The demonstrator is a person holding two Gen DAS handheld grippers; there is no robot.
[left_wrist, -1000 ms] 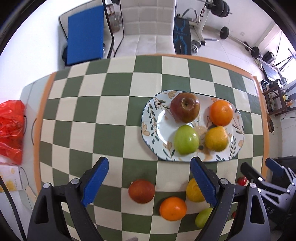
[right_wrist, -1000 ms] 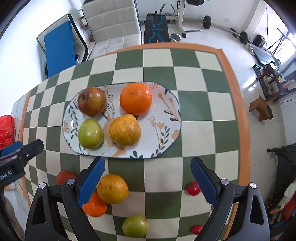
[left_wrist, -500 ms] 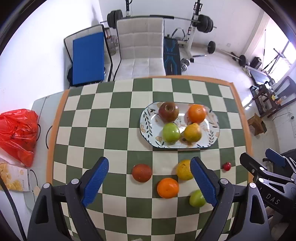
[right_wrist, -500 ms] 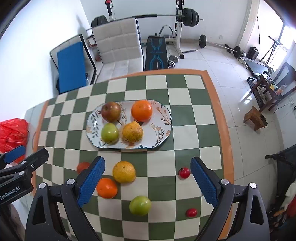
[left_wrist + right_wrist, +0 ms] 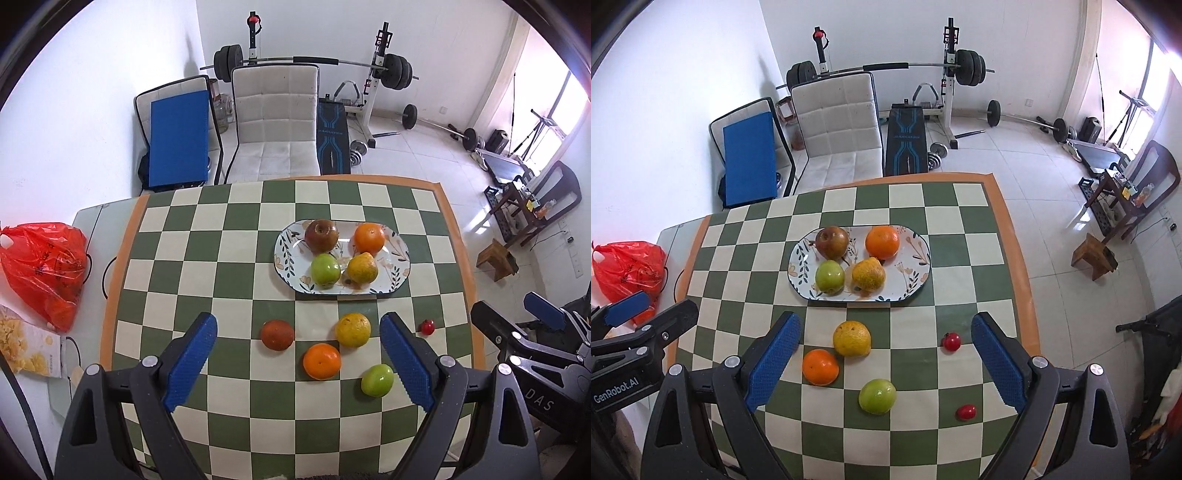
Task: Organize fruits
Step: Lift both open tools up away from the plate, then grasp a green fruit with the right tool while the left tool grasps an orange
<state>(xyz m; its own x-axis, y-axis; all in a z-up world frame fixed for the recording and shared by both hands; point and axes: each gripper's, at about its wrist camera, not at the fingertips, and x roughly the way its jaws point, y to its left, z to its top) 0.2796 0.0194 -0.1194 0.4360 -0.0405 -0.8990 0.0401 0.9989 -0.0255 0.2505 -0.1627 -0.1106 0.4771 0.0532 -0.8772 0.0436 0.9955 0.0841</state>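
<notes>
A floral oval plate (image 5: 395, 266) (image 5: 918, 264) on the checked table holds a red apple (image 5: 321, 235), an orange (image 5: 369, 238), a green apple (image 5: 325, 270) and a yellow citrus (image 5: 362, 268). Nearer me, loose on the cloth, lie a dark red fruit (image 5: 277, 334), a yellow citrus (image 5: 851, 338), an orange (image 5: 820, 367), a green apple (image 5: 877, 396) and two small red tomatoes (image 5: 951, 341) (image 5: 966, 412). My left gripper (image 5: 298, 325) hangs open and empty high above the loose fruit. My right gripper (image 5: 886, 323) is also open and empty, to its right.
A red plastic bag (image 5: 44, 266) and a snack packet (image 5: 26, 347) lie off the table's left edge. A white chair (image 5: 277, 122), a blue mat (image 5: 177, 140) and a weight bench (image 5: 907, 136) stand beyond the far edge. A wooden stool (image 5: 1095, 256) is on the floor at right.
Both grippers have risen and drawn back from the table, so the plate and fruit look smaller and more of the room shows. No fruit has moved.
</notes>
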